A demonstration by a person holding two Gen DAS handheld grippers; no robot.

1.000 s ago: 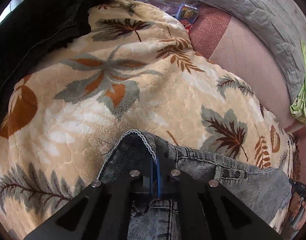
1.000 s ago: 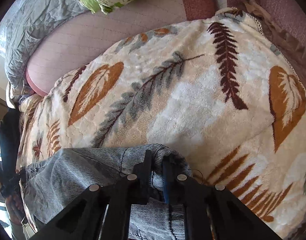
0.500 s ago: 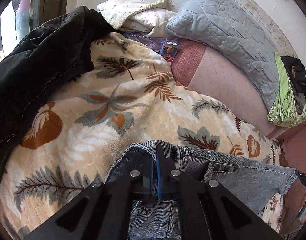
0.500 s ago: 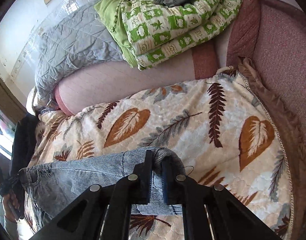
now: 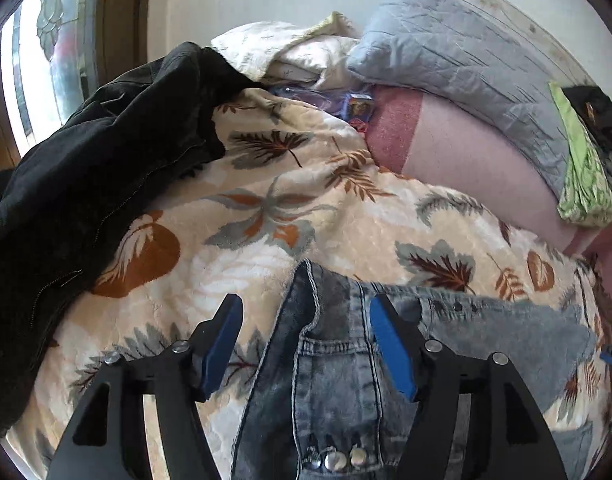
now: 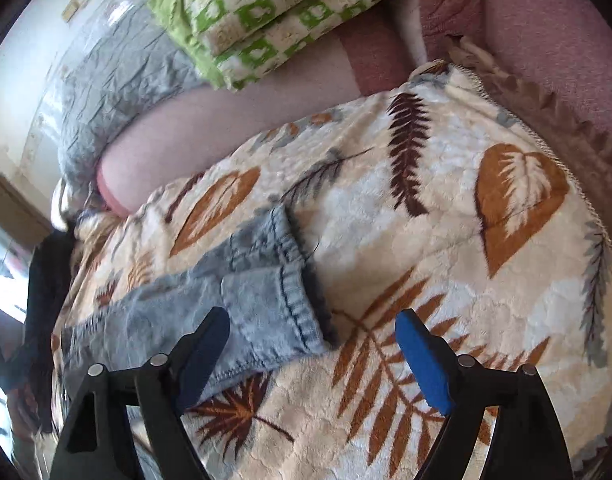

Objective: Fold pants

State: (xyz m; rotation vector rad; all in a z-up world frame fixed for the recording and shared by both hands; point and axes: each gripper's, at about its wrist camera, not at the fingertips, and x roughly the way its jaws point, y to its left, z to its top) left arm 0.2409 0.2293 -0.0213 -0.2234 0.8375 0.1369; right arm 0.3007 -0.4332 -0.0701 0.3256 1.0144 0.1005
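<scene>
Your left gripper [image 5: 303, 342] has let go: a second ago its jaws were pinched on the waistband of the jeans [image 5: 338, 364], and now they are opening, spread either side of the denim with neither blue pad pressing on it. The waist end lies on the leaf-print blanket [image 5: 265, 216] straight below, pocket seam and rivets showing between the jaws.

Your right gripper [image 6: 312, 354] has done the same. It was clamped on the leg hems; its jaws are now opening wide, and the two stacked cuffs [image 6: 273, 280] lie flat on the blanket just ahead of the left-hand jaw, untouched.

Both ends released together suggests a fold has just been laid down: the jeans rest as a long band across the blanket, nearer the bed's near edge than its far one. Judging by that length, at least one more fold, hem end toward waist, is probably still to come.

Further out, a black jacket [image 5: 89, 184] is heaped along the bed's left edge, with a grey quilted pillow [image 5: 466, 68] and a green-checked quilt [image 6: 273, 12] at the far side.

No containers are on the bed; only a small printed packet [image 5: 360, 106] lies at the blanket's far edge, contents not readable.
</scene>
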